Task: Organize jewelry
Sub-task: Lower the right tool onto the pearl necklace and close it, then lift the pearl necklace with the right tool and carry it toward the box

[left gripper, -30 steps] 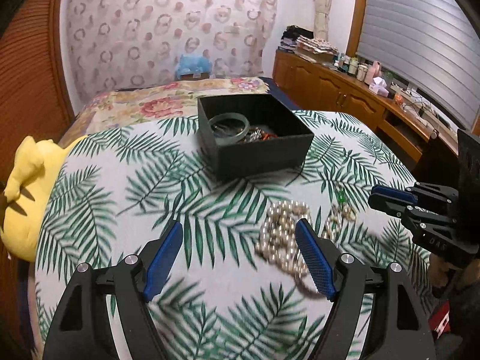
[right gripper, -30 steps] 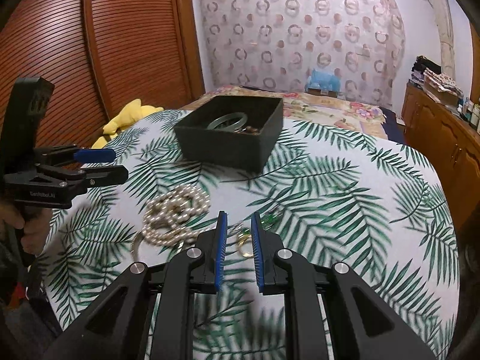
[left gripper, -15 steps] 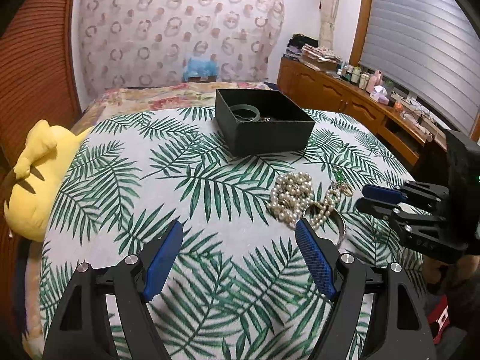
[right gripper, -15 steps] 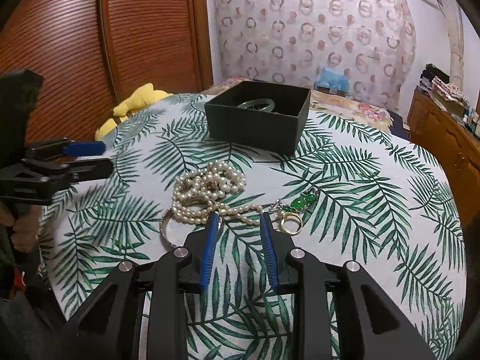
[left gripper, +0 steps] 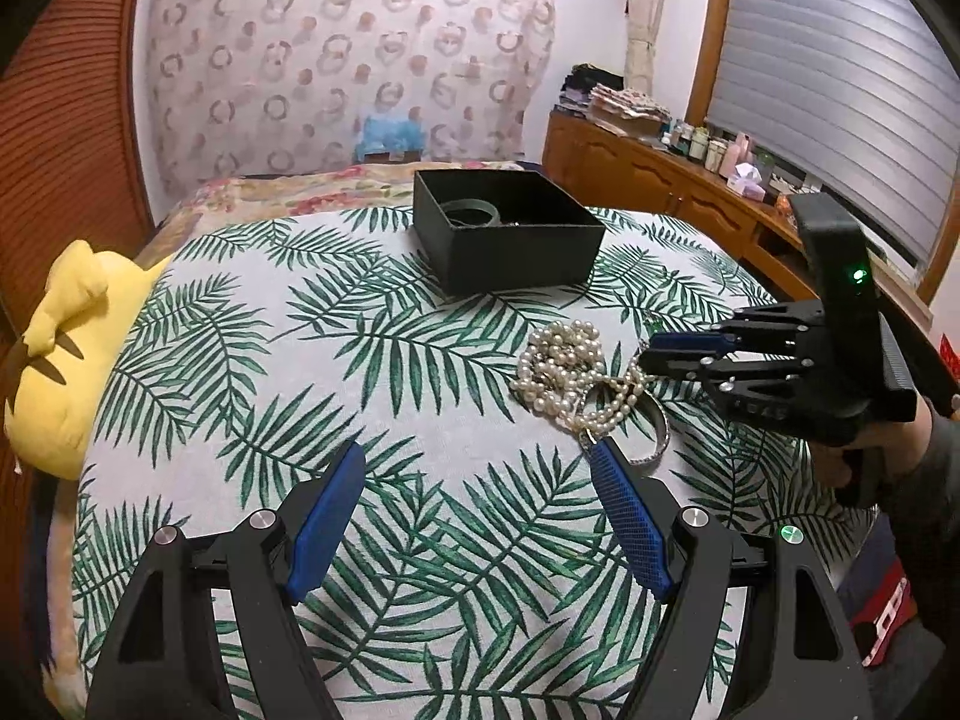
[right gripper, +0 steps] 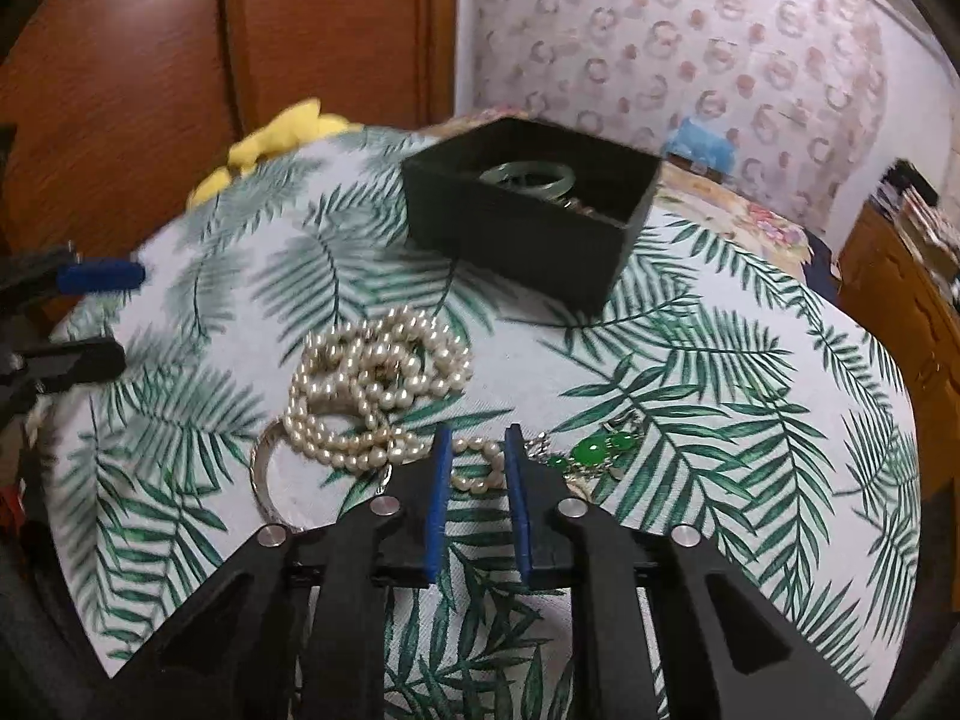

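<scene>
A pearl necklace [right gripper: 372, 384] lies in a heap on the palm-leaf cloth, partly over a silver bangle [right gripper: 261, 468]. A green-stone pendant [right gripper: 594, 450] lies to its right. A black box [right gripper: 528, 240] behind holds a jade bangle [right gripper: 528, 177] and other pieces. My right gripper [right gripper: 477, 441] is partly open, its fingers either side of a strand of pearls, low over the cloth. My left gripper [left gripper: 480, 456] is wide open and empty, near the front, left of the pearls [left gripper: 564, 372]. The box [left gripper: 510, 240] and the right gripper [left gripper: 654, 354] also show in the left wrist view.
A yellow plush toy [left gripper: 66, 348] lies at the bed's left edge. A wooden sideboard [left gripper: 660, 180] with bottles stands on the right under a window. A wooden wardrobe [right gripper: 180, 60] stands to the left.
My right gripper moved forward and down to the pearl necklace and opened wider, so a strand now lies between its fingers. My left gripper drew back and stayed open.
</scene>
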Demonstrator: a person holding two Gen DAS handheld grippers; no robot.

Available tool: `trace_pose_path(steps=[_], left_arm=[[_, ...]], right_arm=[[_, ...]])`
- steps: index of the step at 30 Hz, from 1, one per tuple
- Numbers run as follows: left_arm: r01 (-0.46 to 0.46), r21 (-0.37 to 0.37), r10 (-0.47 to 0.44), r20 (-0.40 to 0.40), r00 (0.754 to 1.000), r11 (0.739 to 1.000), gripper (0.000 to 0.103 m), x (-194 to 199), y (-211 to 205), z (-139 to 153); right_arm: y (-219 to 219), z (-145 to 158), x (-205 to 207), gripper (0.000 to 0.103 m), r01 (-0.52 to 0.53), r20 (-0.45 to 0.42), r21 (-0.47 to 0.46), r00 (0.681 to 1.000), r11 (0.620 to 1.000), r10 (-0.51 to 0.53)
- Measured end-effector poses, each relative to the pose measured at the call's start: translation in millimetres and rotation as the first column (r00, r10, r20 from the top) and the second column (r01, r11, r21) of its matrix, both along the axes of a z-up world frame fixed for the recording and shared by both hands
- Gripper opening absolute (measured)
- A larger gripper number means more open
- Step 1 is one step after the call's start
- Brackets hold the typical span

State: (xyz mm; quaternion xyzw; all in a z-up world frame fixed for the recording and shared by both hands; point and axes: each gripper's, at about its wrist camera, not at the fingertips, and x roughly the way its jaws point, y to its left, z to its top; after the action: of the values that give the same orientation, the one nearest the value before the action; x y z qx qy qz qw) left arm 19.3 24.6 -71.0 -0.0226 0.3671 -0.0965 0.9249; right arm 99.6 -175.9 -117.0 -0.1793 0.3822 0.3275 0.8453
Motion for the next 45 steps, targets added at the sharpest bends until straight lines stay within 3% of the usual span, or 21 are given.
trace_pose_path(steps=[8, 19, 28, 31, 37, 45], left_arm=[[0.012, -0.003, -0.013, -0.011, 1.0, 1.0, 0.074, 0, -3, -6], [0.016, -0.003, -0.016, -0.015, 1.0, 1.0, 0.074, -1, -6, -8], [0.018, -0.009, -0.018, -0.019, 1.0, 1.0, 0.074, 0, -9, -12], [0.02, -0.012, -0.021, -0.019, 1.0, 1.0, 0.074, 0, -11, -13], [0.025, -0.01, -0.026, -0.03, 0.999, 1.0, 0.074, 2, -12, -18], [0.043, -0.016, -0.043, -0.042, 0.998, 0.999, 0.074, 7, -18, -20]], right_arm=[[0, 1, 4, 0.016, 0.022, -0.01, -0.005, 1.0, 1.0, -0.022], [17, 2, -1, 0.017, -0.064, -0.02, -0.079, 0.998, 0.995, 0.063], [8, 1, 0, 0.017, -0.018, -0.056, -0.052, 0.998, 0.998, 0.015], [8, 0, 4, 0.009, -0.013, -0.068, -0.034, 0.998, 0.999, 0.01], [4, 2, 3, 0.005, -0.001, -0.042, -0.022, 0.999, 1.0, 0.0], [-13, 55, -11, 0.005, 0.017, 0.086, 0.08, 0.996, 0.997, -0.024]])
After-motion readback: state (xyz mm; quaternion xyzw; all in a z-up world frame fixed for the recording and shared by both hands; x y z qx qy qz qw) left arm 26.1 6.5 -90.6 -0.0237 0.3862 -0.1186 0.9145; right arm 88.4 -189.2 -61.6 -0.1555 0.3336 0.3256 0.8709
